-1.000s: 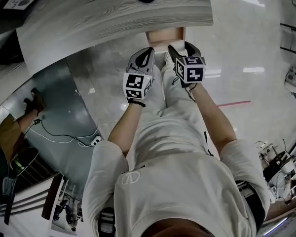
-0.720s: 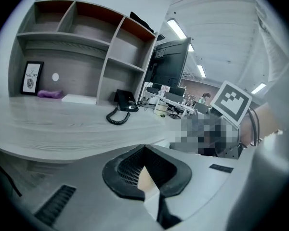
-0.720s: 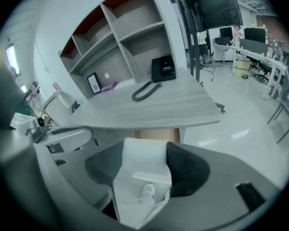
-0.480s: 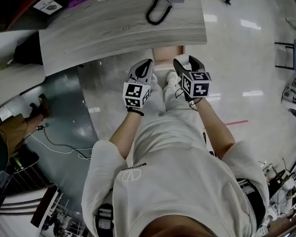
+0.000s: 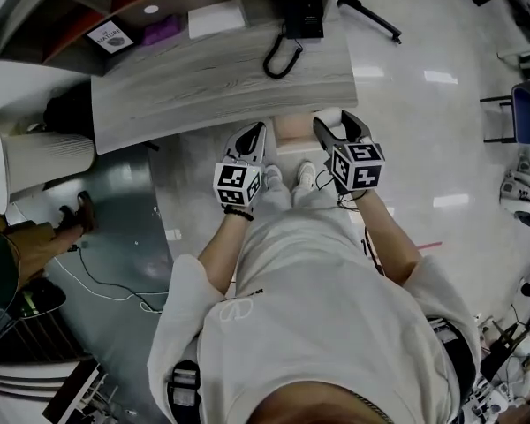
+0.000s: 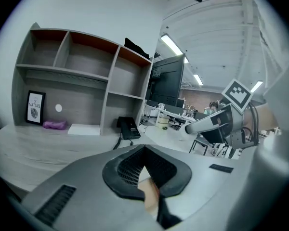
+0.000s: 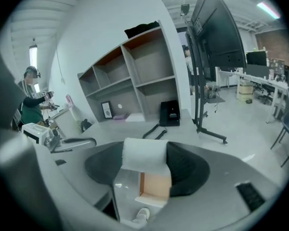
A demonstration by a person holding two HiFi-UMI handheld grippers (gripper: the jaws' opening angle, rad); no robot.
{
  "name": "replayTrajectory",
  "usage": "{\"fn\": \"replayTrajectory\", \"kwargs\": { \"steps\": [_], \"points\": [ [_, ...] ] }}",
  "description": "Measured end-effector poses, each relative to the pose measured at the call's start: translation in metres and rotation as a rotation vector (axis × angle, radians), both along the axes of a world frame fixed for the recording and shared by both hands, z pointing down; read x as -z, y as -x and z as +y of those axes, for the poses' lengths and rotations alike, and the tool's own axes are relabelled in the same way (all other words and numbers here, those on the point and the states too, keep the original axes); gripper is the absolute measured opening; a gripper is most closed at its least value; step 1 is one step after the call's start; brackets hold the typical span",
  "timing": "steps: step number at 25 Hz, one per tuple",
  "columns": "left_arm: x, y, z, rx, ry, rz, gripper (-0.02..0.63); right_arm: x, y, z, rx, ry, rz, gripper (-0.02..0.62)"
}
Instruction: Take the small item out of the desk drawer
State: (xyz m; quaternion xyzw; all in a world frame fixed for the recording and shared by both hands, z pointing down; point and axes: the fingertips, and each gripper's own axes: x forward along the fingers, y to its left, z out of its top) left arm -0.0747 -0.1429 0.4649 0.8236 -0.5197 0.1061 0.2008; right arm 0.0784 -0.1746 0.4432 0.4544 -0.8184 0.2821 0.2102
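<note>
Both grippers are empty, left gripper (image 5: 253, 134) narrow, right gripper (image 5: 332, 127) wide. I see no item in the drawer (image 5: 296, 131), so a blind grab may miss.

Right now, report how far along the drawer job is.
Done: the drawer under the desk looks pulled out, its tan inside showing. In hand: nothing. The right tool points at it with jaws apart and empty; the left tool has its tips meeting on nothing. Left: reach in, grip the small item, which I can't make out in the drawer, and lift it out.
</note>
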Motion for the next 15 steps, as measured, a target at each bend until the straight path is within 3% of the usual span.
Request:
{"fn": "replayTrajectory", "kwargs": {
  "steps": [9, 15],
  "points": [
    [0.064, 0.020, -0.020, 0.032, -0.119, -0.046, 0.000, 0.085, -0.032, -0.020, -0.091, -0.147, -0.057, 0.273],
    [0.107, 0.044, -0.026, 0.054, -0.188, -0.059, 0.000, 0.152, -0.065, -0.032, -0.169, -0.294, -0.082, 0.273]
  ]
}}
